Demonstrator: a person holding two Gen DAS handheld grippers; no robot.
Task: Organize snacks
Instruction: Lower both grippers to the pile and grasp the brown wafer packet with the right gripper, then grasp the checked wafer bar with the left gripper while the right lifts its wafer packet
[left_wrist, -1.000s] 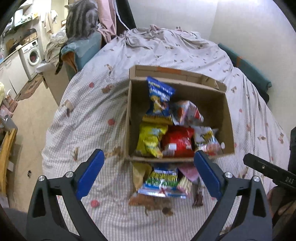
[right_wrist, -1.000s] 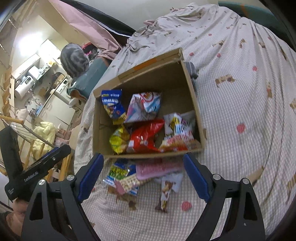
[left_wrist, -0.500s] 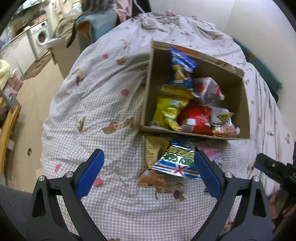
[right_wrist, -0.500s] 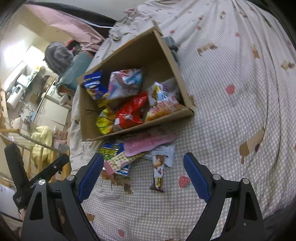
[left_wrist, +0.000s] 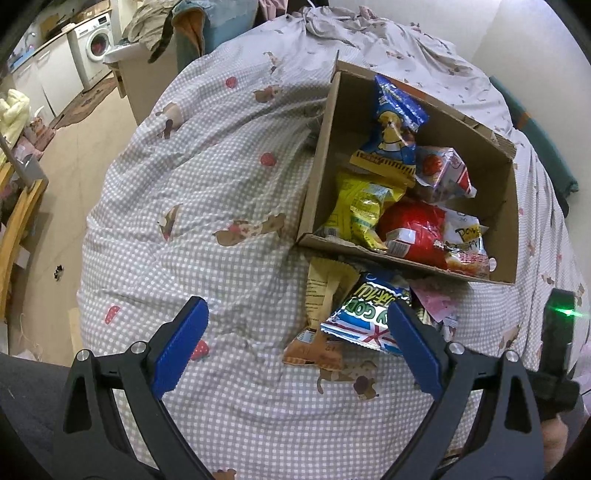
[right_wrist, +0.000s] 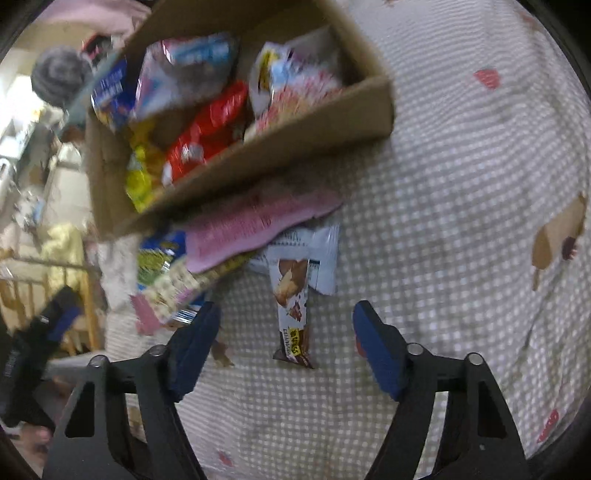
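Observation:
A cardboard box (left_wrist: 317, 184) on the checked bedspread holds several snack bags: blue, yellow, red and white. In front of it lie loose snacks: a green and blue bag (left_wrist: 365, 317), a tan packet (left_wrist: 325, 291) and a pink packet (left_wrist: 436, 302). My left gripper (left_wrist: 297, 332) is open and empty, just short of these. In the right wrist view the box (right_wrist: 258, 155) is close, with the pink packet (right_wrist: 251, 225), a white sachet (right_wrist: 325, 251) and a chocolate bar (right_wrist: 293, 310) in front. My right gripper (right_wrist: 286, 336) is open, with the bar's near end between its fingers.
The bedspread (left_wrist: 207, 206) covers a rounded bed that drops off at left to the floor (left_wrist: 74, 155). A washing machine (left_wrist: 92, 51) and cabinets stand far left. The right gripper's body (left_wrist: 557, 354) shows at the right edge of the left wrist view.
Both grippers have moved down and forward toward the loose snacks. The right one has closed in on the chocolate bar; its view is blurred by motion. Both stay open.

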